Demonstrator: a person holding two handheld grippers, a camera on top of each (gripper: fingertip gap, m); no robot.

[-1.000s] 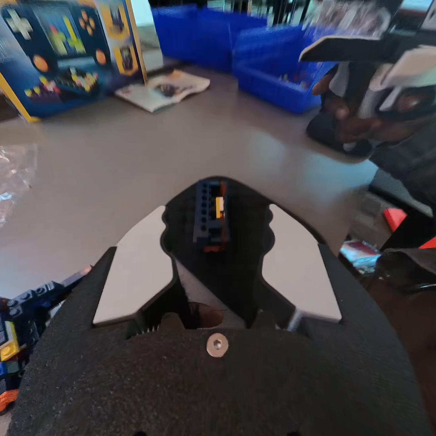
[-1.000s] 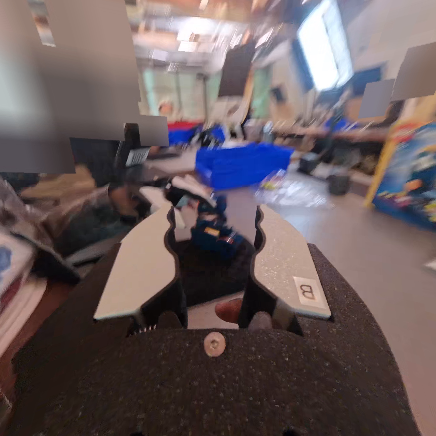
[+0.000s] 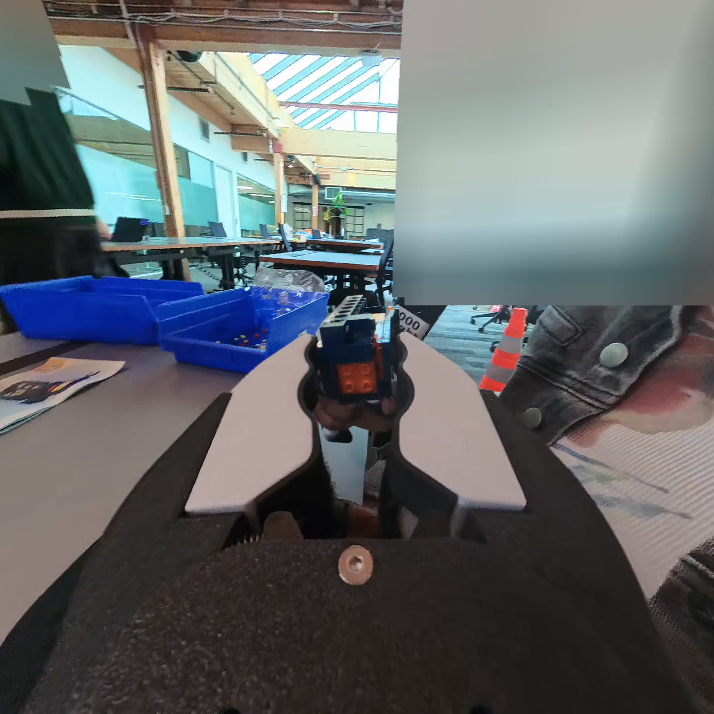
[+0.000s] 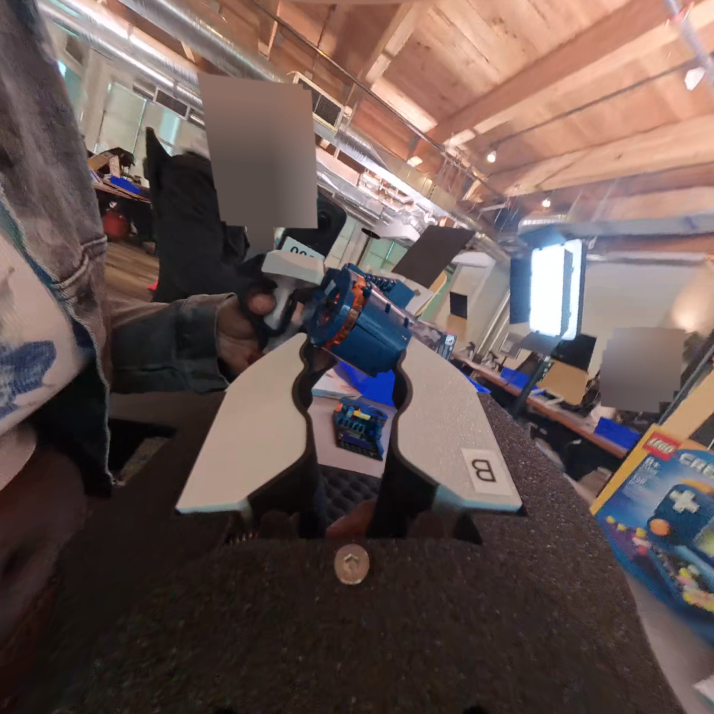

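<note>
From the left wrist, our left gripper (image 3: pixel 355 371) pinches the blue brick assembly (image 3: pixel 357 363) at its tips. From the right wrist, our right gripper (image 4: pixel 353 371) gapes beneath it, unclamped; 1 twist could pop bricks loose.

Bright daylight from a skylight (image 3: pixel 328 89), glaring lamp panel (image 4: pixel 550 286), wide-angle bending at edges, motion-smeared right view.

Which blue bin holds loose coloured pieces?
The nearer blue bin, right of the other: small coloured pieces lie on its floor. The farther bin shows none.
</note>
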